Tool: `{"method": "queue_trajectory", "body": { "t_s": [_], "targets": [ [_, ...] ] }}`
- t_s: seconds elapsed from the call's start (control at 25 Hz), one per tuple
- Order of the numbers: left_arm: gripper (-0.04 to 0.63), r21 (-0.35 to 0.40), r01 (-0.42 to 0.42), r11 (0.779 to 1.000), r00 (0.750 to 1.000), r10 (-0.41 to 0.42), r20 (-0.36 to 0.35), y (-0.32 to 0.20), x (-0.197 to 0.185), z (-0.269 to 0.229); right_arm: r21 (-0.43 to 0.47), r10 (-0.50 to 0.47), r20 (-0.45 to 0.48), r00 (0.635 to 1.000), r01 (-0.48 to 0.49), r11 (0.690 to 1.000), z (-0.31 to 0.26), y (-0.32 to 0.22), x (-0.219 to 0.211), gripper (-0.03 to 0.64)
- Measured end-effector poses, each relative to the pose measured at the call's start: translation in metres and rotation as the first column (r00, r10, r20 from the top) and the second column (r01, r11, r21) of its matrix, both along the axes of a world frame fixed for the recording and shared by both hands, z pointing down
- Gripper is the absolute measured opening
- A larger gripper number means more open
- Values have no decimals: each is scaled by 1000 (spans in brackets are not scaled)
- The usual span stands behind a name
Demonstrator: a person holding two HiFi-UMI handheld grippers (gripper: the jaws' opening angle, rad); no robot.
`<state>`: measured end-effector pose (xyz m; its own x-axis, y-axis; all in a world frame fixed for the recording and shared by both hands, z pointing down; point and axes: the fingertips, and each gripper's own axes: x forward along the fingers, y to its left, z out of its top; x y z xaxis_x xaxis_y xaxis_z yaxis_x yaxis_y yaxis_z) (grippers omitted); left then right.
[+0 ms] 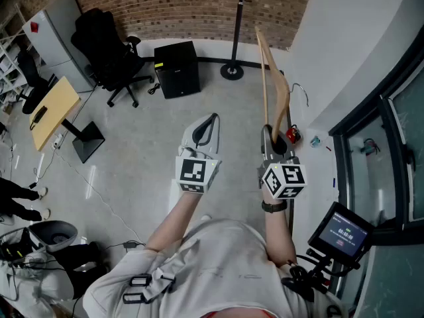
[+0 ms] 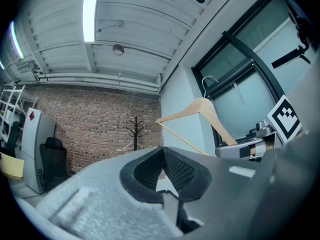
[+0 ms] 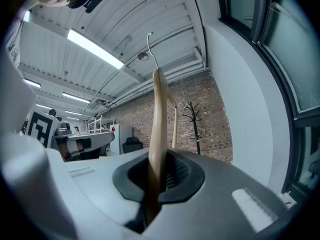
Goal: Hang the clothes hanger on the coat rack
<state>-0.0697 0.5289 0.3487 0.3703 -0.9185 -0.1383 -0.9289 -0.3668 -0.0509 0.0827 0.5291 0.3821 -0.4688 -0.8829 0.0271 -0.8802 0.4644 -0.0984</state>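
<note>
Ahead, coat rack (image 1: pixel 237 25) stands beside a black box (image 1: pixel 177 68); right gripper (image 1: pixel 275 143) fingers pinch the hanger (image 1: pixel 265 78), left gripper (image 1: pixel 208 122) fingers closed

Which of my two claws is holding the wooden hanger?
The right claw: its jaws are clamped on the wooden hanger. The left claw is shut with nothing between its jaws.

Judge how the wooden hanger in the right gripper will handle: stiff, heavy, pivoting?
Probably stiff: the wooden hanger stands straight though the right gripper clamps only one end. Likely light, being thin. It may pivot: most of it, wire hook included, overhangs the jaws.
</note>
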Motion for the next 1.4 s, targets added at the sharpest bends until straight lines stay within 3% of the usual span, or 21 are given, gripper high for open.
{"method": "queue_trajectory", "body": {
  "t_s": [0.48,0.68,0.88,0.96,1.08,1.16,1.32,1.4],
  "targets": [
    [0,-67,-83,994,996,83,-16,2,-15,35,-34,24,-36,999,-25,999,21,13,-38,2],
    [0,-154,-149,977,983,129,-134,0,1,40,-80,30,-37,999,-33,996,27,7,-34,2],
    [0,-141,-141,980,985,125,-121,-13,-11,51,-93,28,-28,999,-30,995,37,-3,-44,2],
    [0,-182,-142,973,979,111,-172,-17,-10,51,-101,21,-22,1000,-24,995,36,-6,-40,2],
    [0,-232,-170,958,948,95,-303,-48,-23,58,-121,6,-14,1000,-8,993,54,-31,-46,2],
    [0,-223,-156,962,954,89,-286,-78,-27,60,-141,7,-5,1000,-8,990,70,-61,-48,2],
    [0,-248,-134,959,980,91,-177,-147,1,84,-160,16,55,998,-7,987,75,-130,-24,2],
    [0,-278,-143,950,976,90,-197,-178,18,93,-124,1,75,997,9,992,64,-162,-12,2]
  ]
}}
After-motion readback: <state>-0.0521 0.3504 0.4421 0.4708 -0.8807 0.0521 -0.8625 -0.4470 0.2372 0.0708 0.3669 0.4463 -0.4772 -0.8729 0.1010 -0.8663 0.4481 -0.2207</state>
